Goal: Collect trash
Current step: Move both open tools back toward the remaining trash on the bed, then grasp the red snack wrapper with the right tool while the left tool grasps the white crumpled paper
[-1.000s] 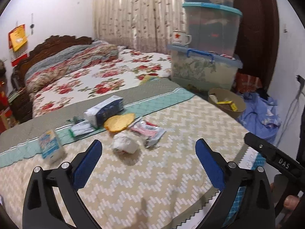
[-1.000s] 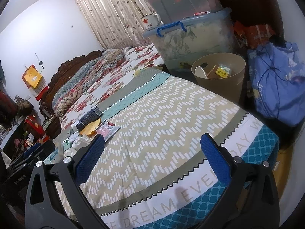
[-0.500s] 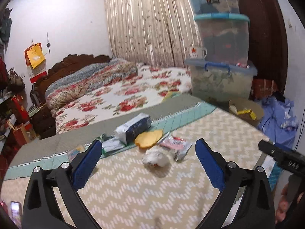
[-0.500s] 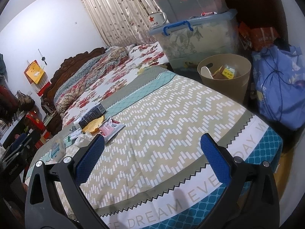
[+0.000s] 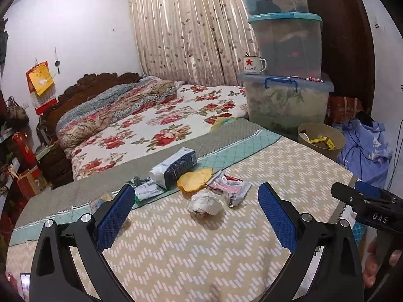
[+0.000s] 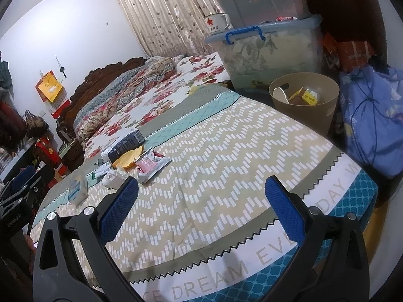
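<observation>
We hold both grippers over the bed (image 5: 277, 166), the left gripper (image 5: 196, 214) and the right gripper (image 6: 201, 206) each with jaws wide apart and nothing between them. The trash lies in a loose cluster on the zigzag cover: a crumpled paper ball (image 5: 205, 202) nearest the left gripper, a yellow peel-like scrap (image 5: 194, 183) touching a pink wrapper (image 5: 230, 187), a blue carton (image 5: 175, 167) just behind them, and smaller packets (image 5: 146, 191) to the left. A tan bin (image 6: 303, 100) stands beside the bed's far corner, well apart from the cluster, and already holds a yellow box and a pale scrap, so we judge some collecting is done. Five or more pieces remain on the bed, none gripped, so most of the work looks left to do. The left finger hides part of the packets, and a pale packet (image 6: 78, 188) near the bed edge is too blurred to identify. We cannot see the bin's bottom, nor the floor around the bed.
</observation>
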A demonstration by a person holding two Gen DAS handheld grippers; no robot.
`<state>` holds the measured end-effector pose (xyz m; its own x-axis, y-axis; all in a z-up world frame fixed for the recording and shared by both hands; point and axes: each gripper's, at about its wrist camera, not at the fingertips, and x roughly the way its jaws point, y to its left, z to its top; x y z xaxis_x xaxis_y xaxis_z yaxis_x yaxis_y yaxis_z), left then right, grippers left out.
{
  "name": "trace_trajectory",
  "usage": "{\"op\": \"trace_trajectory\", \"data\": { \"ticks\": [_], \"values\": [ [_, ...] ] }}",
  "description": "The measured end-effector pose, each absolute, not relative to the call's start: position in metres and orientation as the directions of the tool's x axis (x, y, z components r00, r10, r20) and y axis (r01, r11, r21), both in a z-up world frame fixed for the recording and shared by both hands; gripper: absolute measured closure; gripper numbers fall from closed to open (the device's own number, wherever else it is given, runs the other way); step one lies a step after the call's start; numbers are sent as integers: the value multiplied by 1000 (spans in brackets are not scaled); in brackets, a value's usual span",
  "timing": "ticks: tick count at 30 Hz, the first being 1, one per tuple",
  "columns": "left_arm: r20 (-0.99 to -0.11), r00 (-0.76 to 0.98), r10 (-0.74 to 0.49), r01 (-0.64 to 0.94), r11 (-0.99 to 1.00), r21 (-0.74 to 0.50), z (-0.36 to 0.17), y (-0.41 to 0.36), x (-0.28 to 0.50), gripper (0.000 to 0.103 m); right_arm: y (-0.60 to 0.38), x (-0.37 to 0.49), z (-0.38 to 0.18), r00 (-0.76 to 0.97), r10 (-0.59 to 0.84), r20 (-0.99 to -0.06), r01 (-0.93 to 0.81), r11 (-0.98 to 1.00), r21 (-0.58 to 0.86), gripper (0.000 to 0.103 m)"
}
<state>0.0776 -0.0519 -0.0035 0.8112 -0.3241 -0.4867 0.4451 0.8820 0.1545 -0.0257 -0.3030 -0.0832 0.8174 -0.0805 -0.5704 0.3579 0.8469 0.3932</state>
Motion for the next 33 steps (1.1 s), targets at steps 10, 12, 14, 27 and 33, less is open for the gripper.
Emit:
{"op": "trace_trajectory", "data": {
  "ticks": [10, 12, 14, 27, 33],
  "values": [
    [-521, 790, -323, 430, 898, 96, -14, -33, 94, 9, -299, -20, -87, 806, -71, -587, 354, 854, 383, 4],
    [-521, 800, -297, 405, 908, 106, -18, -22, 98, 9, -295, -16, -87, 802, -50, -596, 336, 862, 379, 4],
    [-532, 809, -250, 364, 924, 119, -26, -7, 106, 9, -289, -14, -86, 803, -37, -595, 311, 877, 366, 4],
    [-614, 759, -218, 214, 973, -81, -53, 74, 146, 10, -255, 65, -94, 745, 188, -640, 44, 944, 328, 31],
    [-669, 654, -354, 429, 901, -58, -58, -8, 160, 9, -269, 132, -115, 681, 211, -701, 46, 944, 328, 31]
  ]
}}
